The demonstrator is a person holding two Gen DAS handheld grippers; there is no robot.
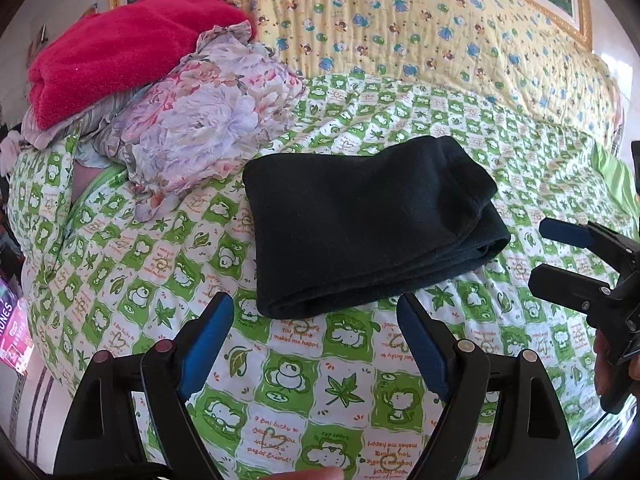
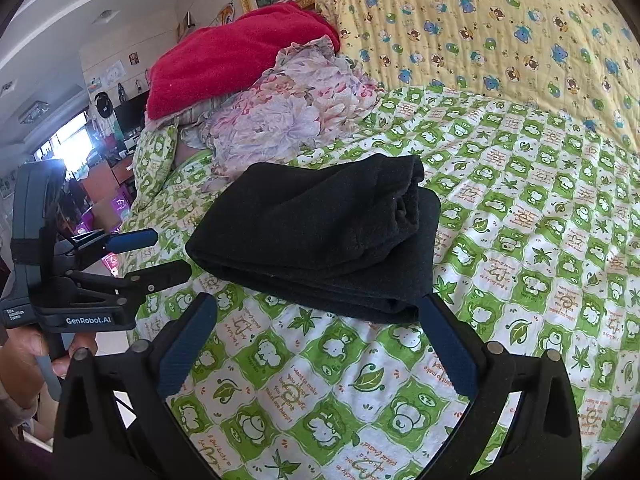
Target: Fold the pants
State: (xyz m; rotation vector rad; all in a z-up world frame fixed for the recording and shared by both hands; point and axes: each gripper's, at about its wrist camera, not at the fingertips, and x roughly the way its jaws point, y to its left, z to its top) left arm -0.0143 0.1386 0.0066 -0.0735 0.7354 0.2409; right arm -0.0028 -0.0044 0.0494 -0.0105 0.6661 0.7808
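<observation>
The black pants (image 1: pixel 360 224) lie folded into a thick rectangle on the green and white checked bedspread (image 1: pixel 304 380). They also show in the right wrist view (image 2: pixel 320 240). My left gripper (image 1: pixel 316 308) is open and empty, just in front of the bundle's near edge. My right gripper (image 2: pixel 318 308) is open and empty, with its right fingertip close by the bundle's near right corner. The right gripper shows at the right edge of the left wrist view (image 1: pixel 540 248). The left gripper shows at the left of the right wrist view (image 2: pixel 172 252).
A floral cloth (image 1: pixel 192 120) and a red blanket (image 1: pixel 120 52) are piled at the far left of the bed. A yellow patterned quilt (image 1: pixel 420 28) lies along the headboard. The bed's left edge drops to the floor (image 2: pixel 108 344).
</observation>
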